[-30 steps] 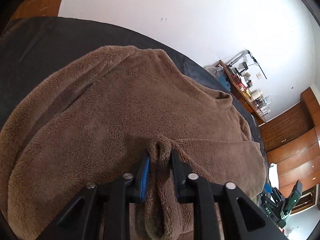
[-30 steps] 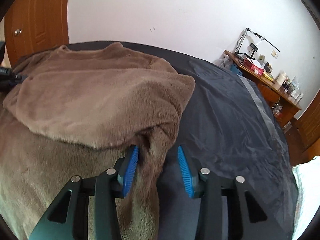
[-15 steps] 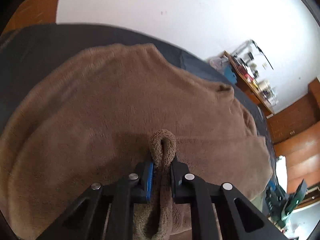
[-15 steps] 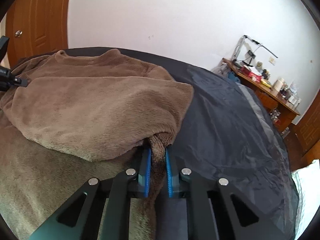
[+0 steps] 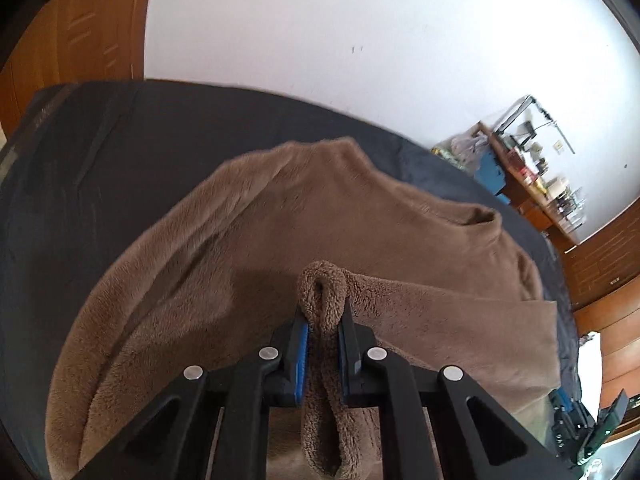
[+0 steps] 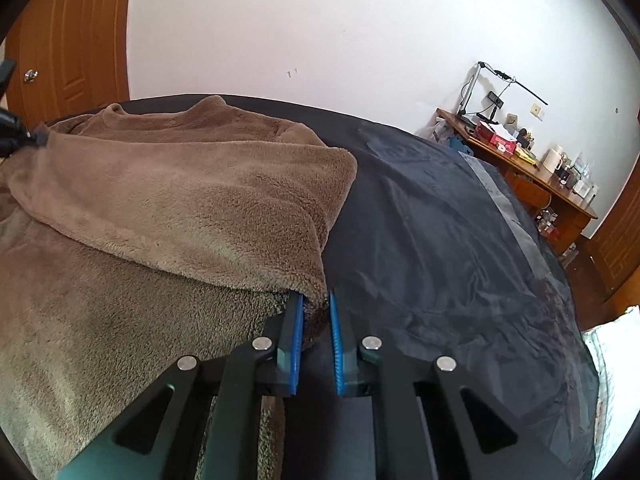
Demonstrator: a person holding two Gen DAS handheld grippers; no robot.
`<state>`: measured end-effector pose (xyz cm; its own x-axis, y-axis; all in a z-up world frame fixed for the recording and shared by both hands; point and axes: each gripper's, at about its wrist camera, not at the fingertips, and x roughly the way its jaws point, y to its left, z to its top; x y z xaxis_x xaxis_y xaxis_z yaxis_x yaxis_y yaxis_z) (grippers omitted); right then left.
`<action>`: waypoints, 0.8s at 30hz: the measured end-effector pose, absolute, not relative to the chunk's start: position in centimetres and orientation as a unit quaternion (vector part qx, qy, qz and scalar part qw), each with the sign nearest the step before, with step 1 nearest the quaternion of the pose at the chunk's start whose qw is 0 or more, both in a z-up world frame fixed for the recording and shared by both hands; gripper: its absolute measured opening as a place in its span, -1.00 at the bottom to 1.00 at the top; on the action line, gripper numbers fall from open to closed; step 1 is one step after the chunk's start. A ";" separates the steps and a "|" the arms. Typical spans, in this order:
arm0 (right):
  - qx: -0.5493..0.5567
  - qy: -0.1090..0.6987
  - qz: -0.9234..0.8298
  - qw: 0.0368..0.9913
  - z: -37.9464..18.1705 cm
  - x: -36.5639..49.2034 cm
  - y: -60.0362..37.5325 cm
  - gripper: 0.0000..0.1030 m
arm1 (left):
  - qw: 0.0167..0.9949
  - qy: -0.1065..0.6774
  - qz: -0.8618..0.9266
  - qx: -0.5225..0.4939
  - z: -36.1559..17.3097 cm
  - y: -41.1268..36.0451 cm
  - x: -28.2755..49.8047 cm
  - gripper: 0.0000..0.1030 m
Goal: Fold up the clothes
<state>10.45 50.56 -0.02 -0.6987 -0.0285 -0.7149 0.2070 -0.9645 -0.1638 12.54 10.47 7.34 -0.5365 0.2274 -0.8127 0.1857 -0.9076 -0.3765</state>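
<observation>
**A:** Left wrist view first: your left claw (image 5: 323,344) is pinching a looped fold of the brown fleece garment (image 5: 280,248), the loop standing up between the blue pads. From there the garment spreads away from you across the dark bed cover (image 5: 100,152), collar toward the far right.

**B:** And my other hand?

**A:** Your right claw (image 6: 316,338) is pressed together on the near corner of the folded-over flap (image 6: 192,200), at the garment's right edge. Both claws grip the near side, so the cloth's long axis runs away from you toward the wall (image 6: 320,20).

**B:** Which way is there room?

**A:** To the right of your right claw the bed cover is bare as far as the grey strip (image 6: 504,200) along the bed's right edge. Ahead, dark cover shows beyond the collar up to the bed's far edge. I'd judge that carrying both grips forward, away from you, is the natural fold.

**B:** Anything to watch?

**A:** The fleece looks thick and soft, so it may sag between your hands; keeping them level should keep the fold square. The cluttered desk (image 6: 520,152) stands well apart.
</observation>
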 end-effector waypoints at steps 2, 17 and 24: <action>0.387 0.108 -0.913 0.072 0.2 10.6 50.8 -0.68 | 0.010 -0.212 0.844 -0.493 6.2 10.5 12.5 -0.75; 0.430 -0.079 -0.892 0.117 2.5 0.6 54.1 0.21 | 0.046 -0.259 0.842 -0.471 3.7 8.7 13.4 -0.75; 0.476 -0.102 -0.866 0.116 0.3 -5.0 53.2 -0.66 | 0.057 -0.255 0.846 -0.464 3.3 8.6 13.3 -0.75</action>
